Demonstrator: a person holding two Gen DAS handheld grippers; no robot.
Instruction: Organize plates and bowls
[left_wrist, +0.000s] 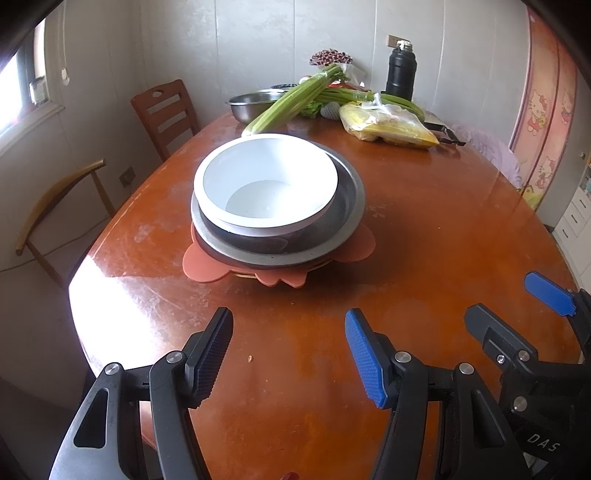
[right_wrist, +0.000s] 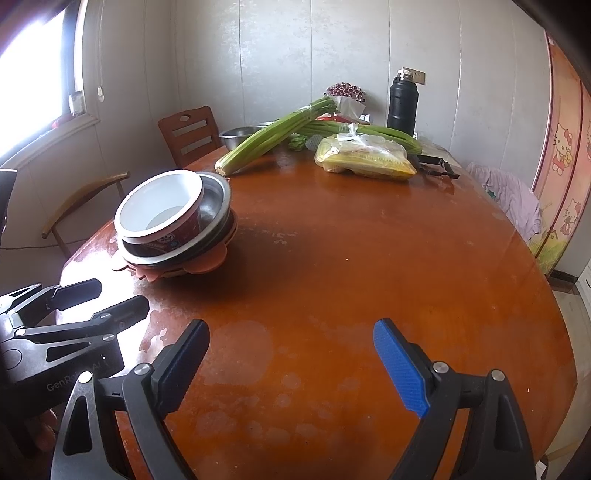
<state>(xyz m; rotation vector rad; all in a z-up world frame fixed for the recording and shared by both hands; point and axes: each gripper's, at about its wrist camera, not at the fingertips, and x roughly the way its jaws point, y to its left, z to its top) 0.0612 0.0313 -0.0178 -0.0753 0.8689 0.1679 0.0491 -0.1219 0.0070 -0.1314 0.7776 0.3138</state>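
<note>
A white bowl (left_wrist: 269, 184) with a dark red printed outside sits nested in a steel bowl (left_wrist: 347, 192), on a grey plate (left_wrist: 207, 225), on an orange flower-shaped mat (left_wrist: 207, 266). The stack also shows in the right wrist view (right_wrist: 162, 210), at the table's left. My left gripper (left_wrist: 290, 350) is open and empty, a short way in front of the stack. My right gripper (right_wrist: 291, 354) is open and empty over bare table; it also shows in the left wrist view (left_wrist: 517, 299), to the right. The left gripper (right_wrist: 99, 295) appears at the left of the right wrist view.
The wooden table (left_wrist: 424, 240) carries celery (left_wrist: 291, 99), a steel basin (left_wrist: 251, 105), a bag of corn (left_wrist: 388, 123), a black flask (left_wrist: 400, 72) and flowers (left_wrist: 330, 57) at its far end. Two chairs (left_wrist: 166, 110) stand at the left.
</note>
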